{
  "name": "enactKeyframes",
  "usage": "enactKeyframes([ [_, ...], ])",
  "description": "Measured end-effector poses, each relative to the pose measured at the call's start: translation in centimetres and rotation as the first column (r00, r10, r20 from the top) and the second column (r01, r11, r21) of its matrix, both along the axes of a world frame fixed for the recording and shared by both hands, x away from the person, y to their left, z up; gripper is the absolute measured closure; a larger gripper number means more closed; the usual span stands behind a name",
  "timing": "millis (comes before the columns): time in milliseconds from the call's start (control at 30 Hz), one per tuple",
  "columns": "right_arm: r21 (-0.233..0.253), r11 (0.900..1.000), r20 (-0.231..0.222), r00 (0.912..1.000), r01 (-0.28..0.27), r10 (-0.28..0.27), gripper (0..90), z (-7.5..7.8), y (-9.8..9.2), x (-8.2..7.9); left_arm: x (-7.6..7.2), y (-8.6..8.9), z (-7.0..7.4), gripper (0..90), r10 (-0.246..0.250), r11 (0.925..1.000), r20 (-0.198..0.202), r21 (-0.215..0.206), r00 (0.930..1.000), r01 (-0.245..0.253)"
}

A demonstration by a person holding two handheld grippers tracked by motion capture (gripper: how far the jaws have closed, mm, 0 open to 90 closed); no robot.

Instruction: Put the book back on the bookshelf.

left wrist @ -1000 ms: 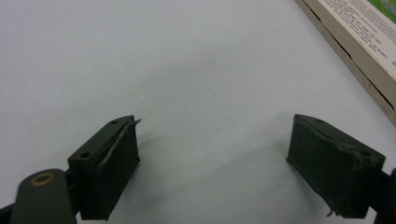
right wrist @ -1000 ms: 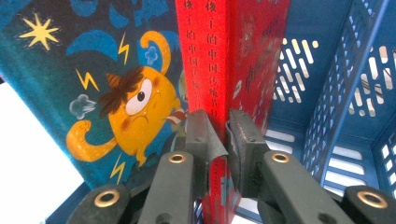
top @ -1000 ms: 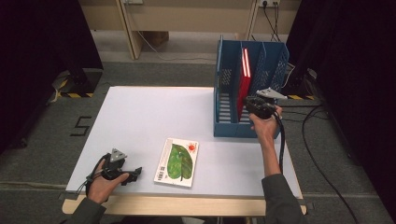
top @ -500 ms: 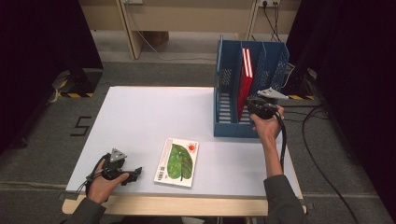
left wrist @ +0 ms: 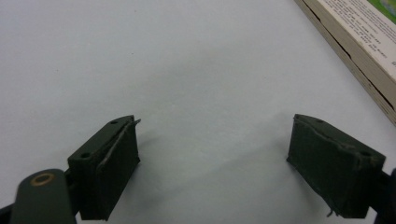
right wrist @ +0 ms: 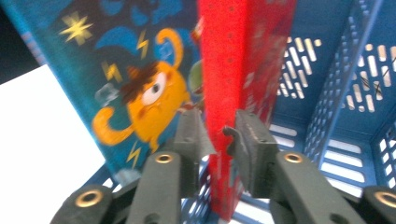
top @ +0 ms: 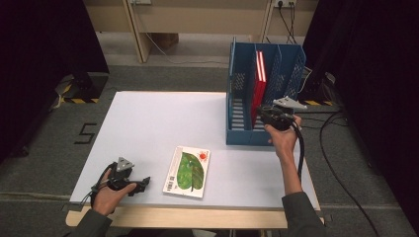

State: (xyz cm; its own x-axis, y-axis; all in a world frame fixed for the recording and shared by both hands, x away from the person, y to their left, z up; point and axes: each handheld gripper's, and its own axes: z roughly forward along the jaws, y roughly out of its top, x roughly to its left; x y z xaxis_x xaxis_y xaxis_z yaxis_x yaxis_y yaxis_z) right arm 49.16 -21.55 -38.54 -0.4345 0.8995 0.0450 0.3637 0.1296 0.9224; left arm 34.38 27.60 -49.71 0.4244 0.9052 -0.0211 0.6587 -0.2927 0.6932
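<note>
- Red is the colour of the book that is gripped by its spine between the two jaws of the right gripper, which are closed against it on either side.
- This red book is stood upright inside the blue file rack, in its middle slot, as seen from the high view.
- Just beside it, in the right gripper view, a second book with a blue cover and an orange one-eyed cartoon figure is seen leaning in the same rack.
- The right gripper is held at the near end of the rack by the person's right hand, with its cable trailing down along the forearm.
- The left gripper is held low over the white table with its jaws spread wide and nothing between them.
- From the high view, the left gripper is seen near the front left corner of the table, held in the left hand.
- A flat book with a green leaf on its cover is laid on the table just beside the left gripper, apart from it; its edge is seen at the upper right of the left gripper view.
</note>
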Motion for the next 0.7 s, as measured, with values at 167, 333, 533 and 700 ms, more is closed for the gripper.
enactKeyframes([
  [167, -0.002, 1.000, 0.023, 0.9994, -0.025, 0.025, 62.7, -0.2, 0.6, -2.1, 0.0, 0.0, 0.0, 14.8, 0.003, 1.0000, 0.002, -0.002, 1.0000, -0.003],
  [333, 0.003, 0.999, 0.017, 0.9991, -0.038, 0.038, 60.2, -0.7, 0.6, -3.7, 0.0, 0.0, 0.0, 14.8, 0.003, 1.0000, 0.002, -0.002, 1.0000, -0.003],
  [533, 0.042, 0.998, -0.012, 0.9992, -0.037, 0.038, 54.6, -1.5, 0.6, -5.2, 0.0, 0.0, 0.0, 14.9, 0.003, 1.0000, 0.004, -0.001, 1.0000, -0.003],
  [700, 0.046, 0.998, -0.034, 0.9987, -0.038, 0.039, 50.0, -2.2, 0.8, -6.4, -0.1, -0.1, 0.0, 14.9, 0.005, 1.0000, 0.007, -0.002, 1.0000, -0.005],
])
